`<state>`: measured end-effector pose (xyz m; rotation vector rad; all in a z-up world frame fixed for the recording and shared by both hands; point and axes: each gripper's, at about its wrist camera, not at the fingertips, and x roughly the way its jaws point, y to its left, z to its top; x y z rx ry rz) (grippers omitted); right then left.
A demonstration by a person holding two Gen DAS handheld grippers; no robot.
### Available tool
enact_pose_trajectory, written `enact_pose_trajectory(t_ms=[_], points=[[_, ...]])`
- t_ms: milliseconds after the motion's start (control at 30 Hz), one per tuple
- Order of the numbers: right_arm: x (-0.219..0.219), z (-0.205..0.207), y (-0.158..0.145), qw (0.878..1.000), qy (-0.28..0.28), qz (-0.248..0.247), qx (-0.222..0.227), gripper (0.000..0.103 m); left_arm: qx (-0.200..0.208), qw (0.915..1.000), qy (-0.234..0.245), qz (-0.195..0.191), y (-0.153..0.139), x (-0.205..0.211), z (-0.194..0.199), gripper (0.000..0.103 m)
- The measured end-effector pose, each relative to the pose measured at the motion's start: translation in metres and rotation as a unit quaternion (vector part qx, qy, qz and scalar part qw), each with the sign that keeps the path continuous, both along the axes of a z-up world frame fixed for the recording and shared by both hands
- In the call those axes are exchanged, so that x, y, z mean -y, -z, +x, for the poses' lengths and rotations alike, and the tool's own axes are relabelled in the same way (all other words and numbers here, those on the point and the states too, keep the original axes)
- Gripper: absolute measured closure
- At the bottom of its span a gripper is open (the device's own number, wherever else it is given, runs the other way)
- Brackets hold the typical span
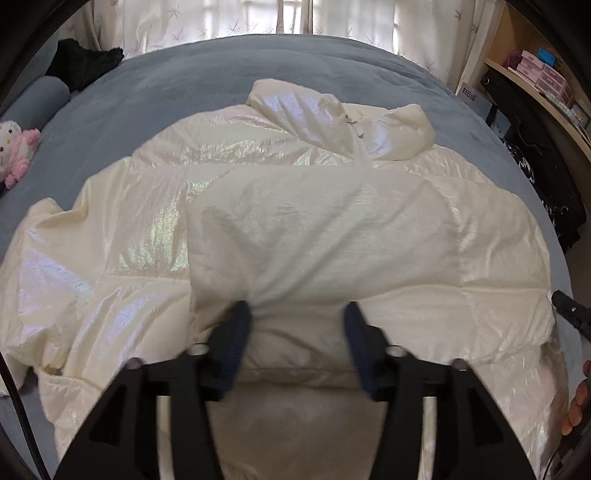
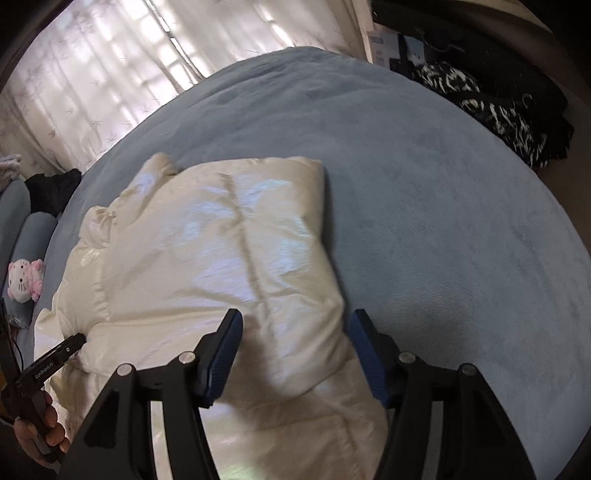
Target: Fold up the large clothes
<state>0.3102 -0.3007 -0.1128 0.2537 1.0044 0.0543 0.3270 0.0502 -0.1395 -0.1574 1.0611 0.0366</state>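
Fingers of the left gripper (image 1: 295,317) are spread wide in the left wrist view, with nothing pinched; both blue pads push into a soft matte fold of the puffy shiny cream-white jacket (image 1: 295,229). The jacket lies flat on the big grey-blue fuzzy bed cover (image 1: 207,70). Its collar (image 1: 332,118) is on the far side of the jacket, toward the white flowery curtains (image 1: 236,18), and its bottom edge is on the near side, under the gripper. So the long way of the jacket runs from the gripper up to the collar. A sleeve looks already laid across the jacket's front. A small pink and white plush toy (image 1: 16,147) sits well off the jacket's left side. In the right wrist view, the right gripper (image 2: 295,332) is also spread wide and holds nothing; the jacket's right edge sits between its two pads. The collar here points up and left, toward the curtains. My guess is the next fold lifts the bottom edge up to the collar. To do it well, each gripper should close on a corner of the bottom edge, lift both sides together, and lay them down evenly. The cloth looks slippery and puffy, so a firm pinch and a press after should help.
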Motion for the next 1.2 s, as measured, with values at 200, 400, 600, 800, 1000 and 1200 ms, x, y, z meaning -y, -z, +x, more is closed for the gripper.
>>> enact_pose_trajectory(t_ms=[200,400,600,800,1000,1200], points=[[-0.021,-0.017,-0.019,0.999,-0.027,0.009,0.014,0.042,0.008,0.9997,0.017,0.013,-0.019,0.01,-0.021,0.042],[-0.039,-0.039,-0.033,0.998,-0.053,0.015,0.025,0.042,0.022,0.9995,0.022,0.01,-0.039,0.011,-0.051,0.042],[-0.053,-0.064,-0.046,0.997,-0.065,0.029,0.027,0.042,0.025,0.9995,0.014,0.014,-0.052,0.007,-0.08,0.042],[-0.063,-0.092,-0.056,0.997,-0.068,0.035,0.031,0.042,0.023,0.9997,0.0,-0.003,-0.066,-0.002,-0.114,0.042],[-0.069,-0.112,-0.057,0.996,-0.062,0.051,0.029,0.042,0.04,0.9991,-0.006,0.01,-0.082,-0.002,-0.143,0.042],[-0.075,-0.131,-0.059,0.996,-0.05,0.074,0.026,0.042,0.049,0.9985,-0.024,-0.004,-0.094,-0.01,-0.167,0.042]])
